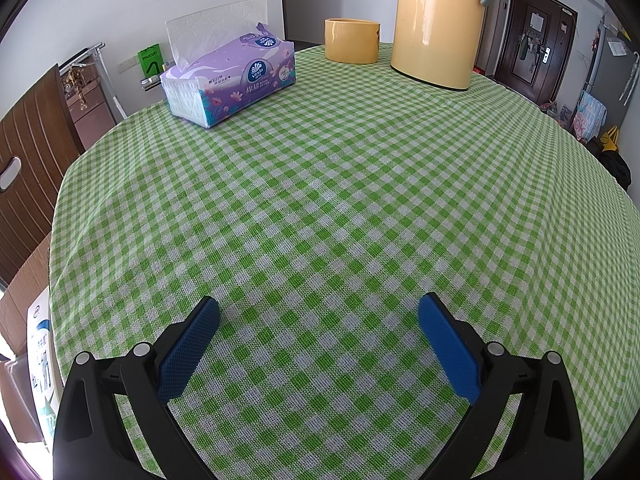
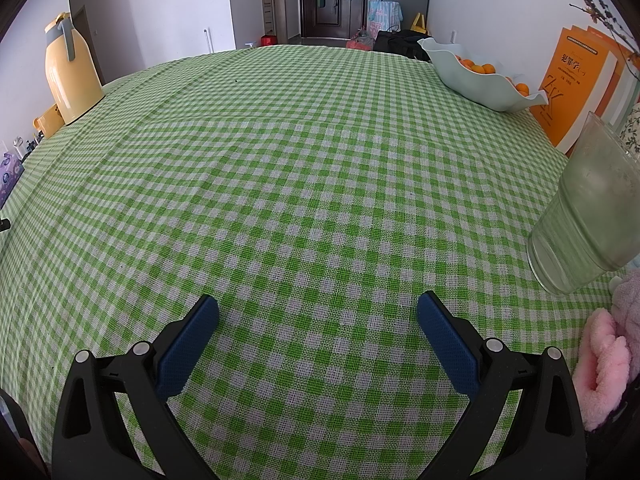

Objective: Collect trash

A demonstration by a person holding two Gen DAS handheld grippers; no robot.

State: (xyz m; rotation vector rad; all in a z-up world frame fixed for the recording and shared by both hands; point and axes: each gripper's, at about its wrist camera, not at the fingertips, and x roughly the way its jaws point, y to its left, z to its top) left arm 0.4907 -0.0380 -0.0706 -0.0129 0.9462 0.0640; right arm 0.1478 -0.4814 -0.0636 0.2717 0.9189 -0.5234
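Both grippers, left gripper and right gripper, spread wide, empty, over woven green-checked tablecloth. No trash visible. Far left: soft purple tissue pack; glossy yellow thermos.

Ahead of the left gripper and to its left, a tissue pack sits on the tablecloth; far ahead and to its right stand a cup and a thermos — side by side. Just right of the right gripper stands a glass; behind that, a fruit bowl and books — far right.
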